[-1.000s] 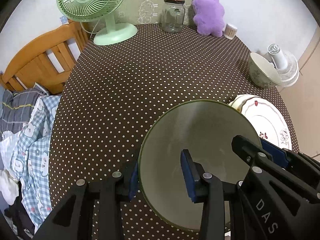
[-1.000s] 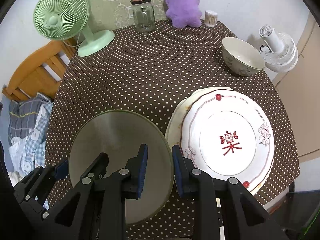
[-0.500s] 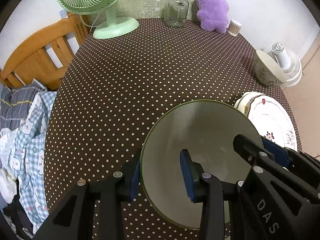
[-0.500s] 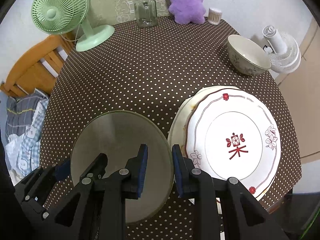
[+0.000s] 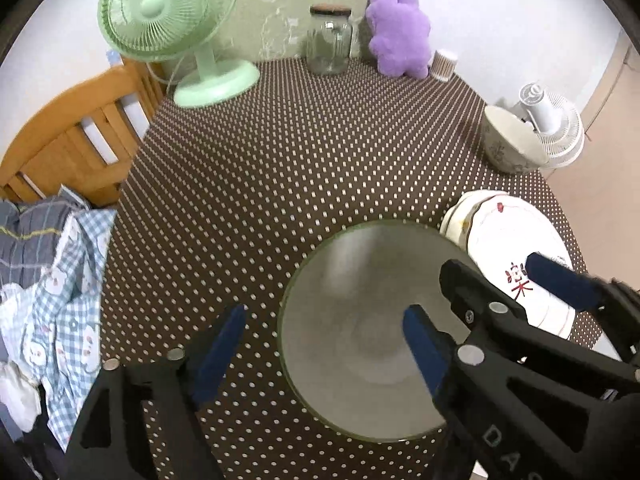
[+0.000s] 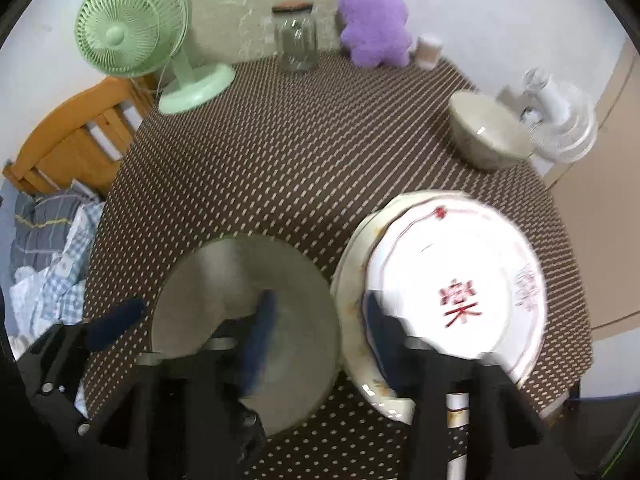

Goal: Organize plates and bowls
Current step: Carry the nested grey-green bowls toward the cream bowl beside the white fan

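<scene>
A grey-green bowl sits on the dotted tablecloth near the front edge; it also shows in the right wrist view. My left gripper is open, its fingers either side of the bowl's left rim. My right gripper is open, its fingers straddling the bowl's right rim. A stack of white plates with a red mark lies just right of the bowl, also in the left wrist view. A beige bowl stands at the right, far side, also in the left wrist view.
A green fan, a glass jar, a purple plush toy and a small cup line the far edge. A white fan stands off the right edge. A wooden chair with clothes is at left.
Both grippers have opened and let go of the grey-green bowl's rim. The bowl now rests on the table. The right wrist view is blurred by motion.
</scene>
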Tool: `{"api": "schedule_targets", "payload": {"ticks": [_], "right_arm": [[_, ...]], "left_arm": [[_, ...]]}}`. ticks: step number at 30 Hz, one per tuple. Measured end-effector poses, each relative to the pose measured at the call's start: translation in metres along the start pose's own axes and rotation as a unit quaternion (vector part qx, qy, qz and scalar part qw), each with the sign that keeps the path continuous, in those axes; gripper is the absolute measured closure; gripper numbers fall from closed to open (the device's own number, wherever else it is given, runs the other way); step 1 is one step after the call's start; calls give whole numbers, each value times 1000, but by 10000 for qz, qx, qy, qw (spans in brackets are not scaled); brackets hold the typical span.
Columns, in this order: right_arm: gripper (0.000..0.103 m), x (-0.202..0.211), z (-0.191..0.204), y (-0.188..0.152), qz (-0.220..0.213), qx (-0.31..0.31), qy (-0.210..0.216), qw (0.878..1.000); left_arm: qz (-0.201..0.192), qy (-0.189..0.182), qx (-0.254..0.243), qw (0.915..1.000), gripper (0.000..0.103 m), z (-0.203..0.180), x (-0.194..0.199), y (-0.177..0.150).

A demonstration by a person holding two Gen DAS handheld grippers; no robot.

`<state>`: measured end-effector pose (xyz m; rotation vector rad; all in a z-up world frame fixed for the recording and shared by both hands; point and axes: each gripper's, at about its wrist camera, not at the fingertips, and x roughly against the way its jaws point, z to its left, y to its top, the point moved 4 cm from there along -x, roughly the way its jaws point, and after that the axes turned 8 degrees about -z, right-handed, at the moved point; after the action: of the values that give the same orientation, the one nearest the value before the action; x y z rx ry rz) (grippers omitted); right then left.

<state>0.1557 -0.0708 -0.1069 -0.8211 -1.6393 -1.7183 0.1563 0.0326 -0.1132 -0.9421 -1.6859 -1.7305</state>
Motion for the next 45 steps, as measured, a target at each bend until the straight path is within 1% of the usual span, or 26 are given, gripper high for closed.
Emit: {"api": "schedule_targets", "payload": {"ticks": [1, 2, 5, 7, 10, 18, 22, 24, 29, 33, 38, 45], "right_arm": [[34, 6, 0, 2, -147, 8, -40, 9999], [34, 10, 1, 4, -206, 21, -43, 9998], [32, 19, 2, 10, -238, -72, 34, 9997], [24, 29, 2, 15, -349, -100, 60, 9993], [19, 42, 0, 24, -530, -93, 77, 9985], [18, 59, -19, 42, -767, -211, 186, 9967], [18, 60, -34, 51, -804, -135, 207, 9965], [18, 61, -42, 58, -835, -62, 224, 9962], [18, 59, -69, 77, -900, 20, 234, 9957], [18, 54, -92, 91, -908, 2, 263, 9955], [18, 42, -119, 106, -900, 37, 294, 9955], [18, 21, -153, 121, -886, 41, 303, 9956]], "left_arm": [[-52, 19, -16, 10000, 18, 0, 4, 3], [-101, 9, -21, 9999, 17, 1, 8, 6], [-249, -45, -66, 9997, 17, -1, 20, 14], [-404, -58, -115, 9991, 17, -3, 30, 20], [-528, -68, -117, 9985, 17, -7, 39, 30], [-693, 54, -91, 9975, 16, -28, 49, 51], [-786, 90, -54, 9968, 16, -44, 51, 57], [-838, 138, -47, 9964, 17, -55, 50, 64], [-904, 120, 13, 9958, 17, -79, 46, 80], [-889, 116, 28, 9960, 18, -100, 37, 92], [-899, 188, 26, 9958, 19, -126, 24, 106], [-872, 194, -74, 9960, 20, -160, -2, 123]]}}
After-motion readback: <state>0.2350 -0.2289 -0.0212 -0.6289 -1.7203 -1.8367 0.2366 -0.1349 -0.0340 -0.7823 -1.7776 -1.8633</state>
